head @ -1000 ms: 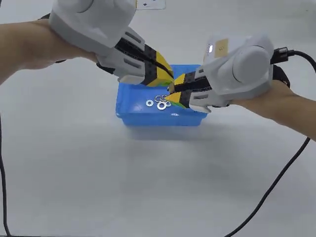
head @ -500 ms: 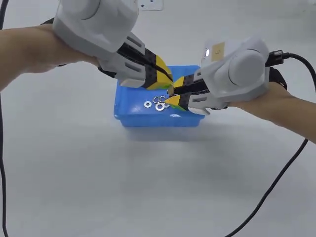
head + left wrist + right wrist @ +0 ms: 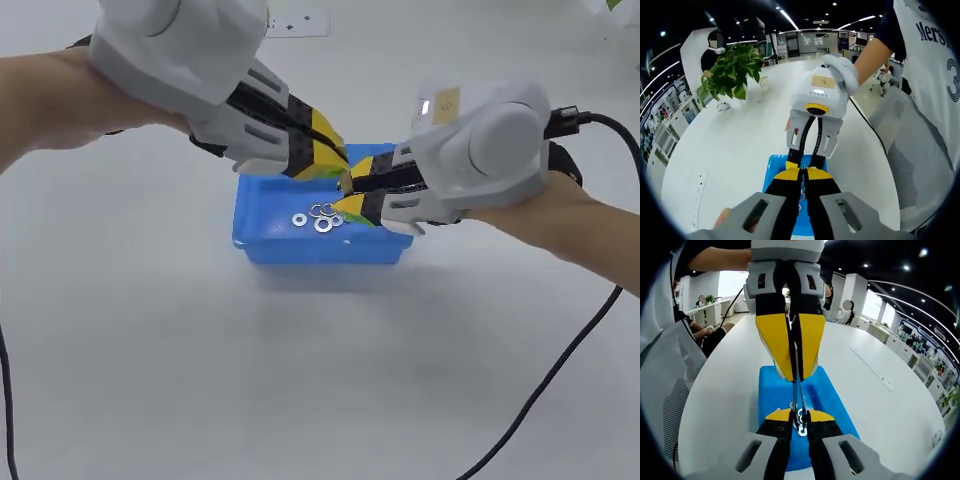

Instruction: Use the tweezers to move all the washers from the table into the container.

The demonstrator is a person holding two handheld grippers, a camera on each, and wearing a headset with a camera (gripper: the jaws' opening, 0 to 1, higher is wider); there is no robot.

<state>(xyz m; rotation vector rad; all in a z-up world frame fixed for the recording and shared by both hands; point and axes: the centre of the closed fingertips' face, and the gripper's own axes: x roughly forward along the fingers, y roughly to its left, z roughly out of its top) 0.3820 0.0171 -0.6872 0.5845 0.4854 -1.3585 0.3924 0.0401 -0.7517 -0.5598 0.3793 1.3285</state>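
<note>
Compared with a second ago, little differs. The left tool (image 3: 338, 167) and the right tool (image 3: 350, 206), both white-bodied with black jaws tipped in yellow, remain nose to nose over the shallow blue rectangular plastic container (image 3: 262, 238). The small silver ring-shaped metal washers (image 3: 323, 225) lie in the same loose cluster on its floor, and only the headset's framing has drifted a touch. The container sits on the plain white counter (image 3: 150, 330), near the middle of the head view. Every washer that can be seen is inside it, toward the side beneath the tool tips. The left tool's jaws are pressed together on the upper end of the thin metal tweezers (image 3: 795, 385). In the right gripper view the tweezers' long axis runs straight up the middle of the picture, from between the left tool's yellow tips toward the right tool's own jaws. Their pointed end aims down into the container at the washers. The right tool's jaws are drawn almost together, leaving a slim gap in which the tweezers' tips and a washer or two show. Whether those jaws press on the tweezers cannot be told. A black cable (image 3: 560, 360) trails from the right tool across the counter.
</note>
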